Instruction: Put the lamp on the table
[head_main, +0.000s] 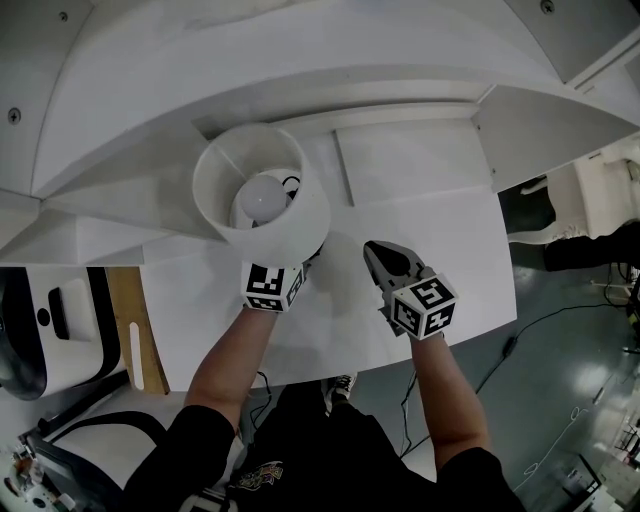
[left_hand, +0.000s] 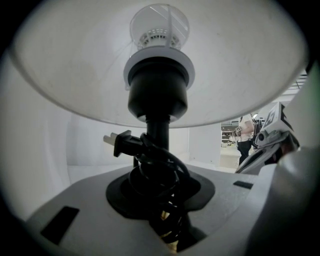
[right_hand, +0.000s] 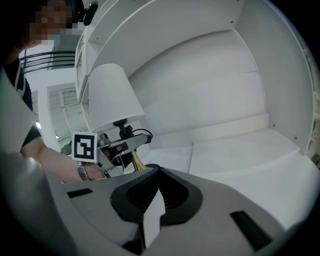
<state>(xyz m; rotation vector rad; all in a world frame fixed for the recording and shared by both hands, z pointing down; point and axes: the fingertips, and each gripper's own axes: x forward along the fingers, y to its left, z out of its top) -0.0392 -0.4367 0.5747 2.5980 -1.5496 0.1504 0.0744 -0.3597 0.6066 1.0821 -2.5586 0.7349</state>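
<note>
The lamp has a white drum shade (head_main: 262, 195) with a bulb inside, a black stem (left_hand: 159, 131) and a brass lower part (right_hand: 136, 161). Its black cord and plug (left_hand: 120, 142) are wound round the stem. My left gripper (head_main: 300, 262) reaches in under the shade and is shut on the stem and cord (left_hand: 164, 210). From the right gripper view the lamp (right_hand: 112, 97) stands upright in that grip; its foot is hidden. My right gripper (head_main: 372, 252) hovers over the white table (head_main: 450, 240) just right of the lamp, jaws together and holding nothing (right_hand: 157, 177).
A curved white alcove wall (right_hand: 210, 75) rises behind the table, with a low raised panel (head_main: 410, 160) at the back right. A wooden board (head_main: 125, 320) and dark gear lie left of the table. A cable (head_main: 520, 335) runs over the floor at right.
</note>
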